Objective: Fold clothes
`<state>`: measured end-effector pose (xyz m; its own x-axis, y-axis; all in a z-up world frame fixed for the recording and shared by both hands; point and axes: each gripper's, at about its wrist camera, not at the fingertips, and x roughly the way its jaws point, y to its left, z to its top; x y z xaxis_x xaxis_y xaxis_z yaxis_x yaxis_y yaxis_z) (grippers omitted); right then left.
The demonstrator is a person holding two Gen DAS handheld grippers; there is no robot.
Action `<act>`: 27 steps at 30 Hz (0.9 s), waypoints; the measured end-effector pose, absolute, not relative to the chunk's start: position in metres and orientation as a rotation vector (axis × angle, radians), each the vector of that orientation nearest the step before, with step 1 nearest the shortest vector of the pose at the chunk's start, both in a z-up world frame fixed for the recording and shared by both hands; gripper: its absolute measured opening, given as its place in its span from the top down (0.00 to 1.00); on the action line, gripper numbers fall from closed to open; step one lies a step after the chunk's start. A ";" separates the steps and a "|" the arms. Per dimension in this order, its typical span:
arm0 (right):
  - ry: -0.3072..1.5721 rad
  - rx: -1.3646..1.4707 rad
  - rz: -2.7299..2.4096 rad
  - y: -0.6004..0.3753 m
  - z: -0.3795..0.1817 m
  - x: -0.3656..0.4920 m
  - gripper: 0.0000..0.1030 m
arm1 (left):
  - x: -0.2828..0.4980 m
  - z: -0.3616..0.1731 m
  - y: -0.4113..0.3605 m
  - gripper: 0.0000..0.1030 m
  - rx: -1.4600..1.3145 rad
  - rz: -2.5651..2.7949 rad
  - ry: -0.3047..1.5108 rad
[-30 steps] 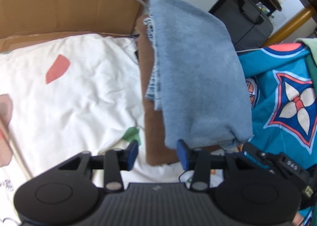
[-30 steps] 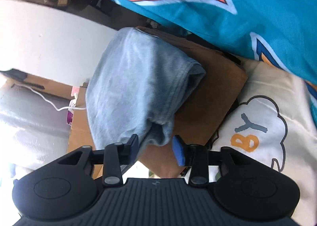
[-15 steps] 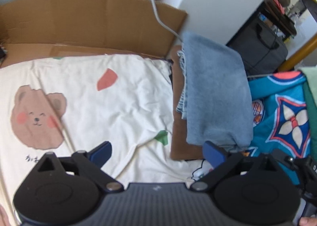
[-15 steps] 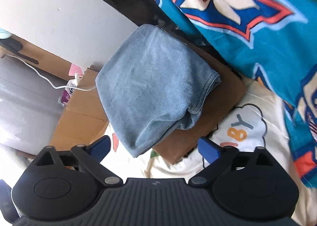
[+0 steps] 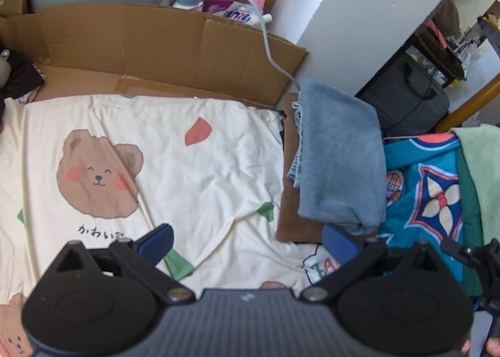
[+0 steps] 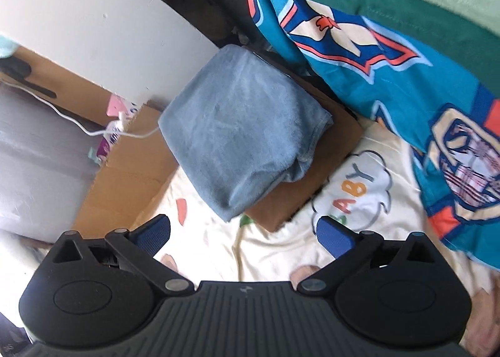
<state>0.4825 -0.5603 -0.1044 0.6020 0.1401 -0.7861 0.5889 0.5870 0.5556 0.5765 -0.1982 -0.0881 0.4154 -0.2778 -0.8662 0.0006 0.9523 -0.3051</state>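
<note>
While the folded blue cloth lies on a brown cardboard sheet, both pairs of jaws stand away from it with nothing between them. The left gripper has just been opening its jaws, now spread as wide as they go, and the cloth sits ahead and to the right of them, its near corner just beyond the right blue pad. The right gripper has likewise just been opening its jaws to full width; in its view the cloth lies ahead, above the gap, clear of both pads. Under the cardboard spreads a cream sheet printed with a bear face and coloured patches. A teal patterned blanket lies just beside the cloth, with a pale green cloth over its far edge. A flattened cardboard box stands behind the sheet, and a white cable runs down over it to the cloth's far corner. Bottles stand behind the box.
</note>
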 end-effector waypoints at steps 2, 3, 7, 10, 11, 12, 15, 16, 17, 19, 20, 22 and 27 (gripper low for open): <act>0.943 0.912 -0.317 -0.553 -0.093 0.478 0.00 | 0.571 -0.075 -0.194 0.00 -0.272 -0.174 1.121; 0.954 0.893 -0.312 -0.549 -0.085 0.476 0.00 | 0.568 -0.068 -0.192 0.00 -0.269 -0.172 1.110; 0.964 0.828 -0.322 -0.535 -0.056 0.465 0.00 | 0.557 -0.044 -0.190 0.00 -0.230 -0.186 1.085; 0.949 0.802 -0.313 -0.524 -0.038 0.458 0.00 | 0.543 -0.030 -0.191 0.00 -0.229 -0.200 1.085; 0.944 0.794 -0.307 -0.520 -0.033 0.455 0.00 | 0.538 -0.025 -0.191 0.00 -0.237 -0.207 1.080; 0.939 0.785 -0.303 -0.517 -0.028 0.453 0.00 | 0.532 -0.021 -0.192 0.00 -0.245 -0.214 1.075; 0.925 0.764 -0.306 -0.506 -0.014 0.446 0.00 | 0.517 -0.011 -0.196 0.00 -0.227 -0.217 1.054; 0.919 0.755 -0.306 -0.502 -0.010 0.443 0.00 | 0.511 -0.008 -0.197 0.00 -0.219 -0.219 1.047; 0.916 0.740 -0.295 -0.497 -0.005 0.442 0.00 | 0.506 -0.005 -0.197 0.00 -0.212 -0.221 1.040; 0.914 0.711 -0.264 -0.488 0.003 0.438 0.00 | 0.496 0.000 -0.195 0.00 -0.200 -0.222 1.024; 0.913 0.698 -0.252 -0.484 0.007 0.436 0.00 | 0.491 0.001 -0.193 0.00 -0.196 -0.218 1.018; 0.910 0.656 -0.241 -0.472 0.013 0.431 0.00 | 0.483 0.004 -0.188 0.00 -0.188 -0.213 1.009; 0.868 0.501 -0.170 -0.447 0.029 0.421 0.00 | 0.468 0.010 -0.173 0.00 -0.169 -0.183 0.995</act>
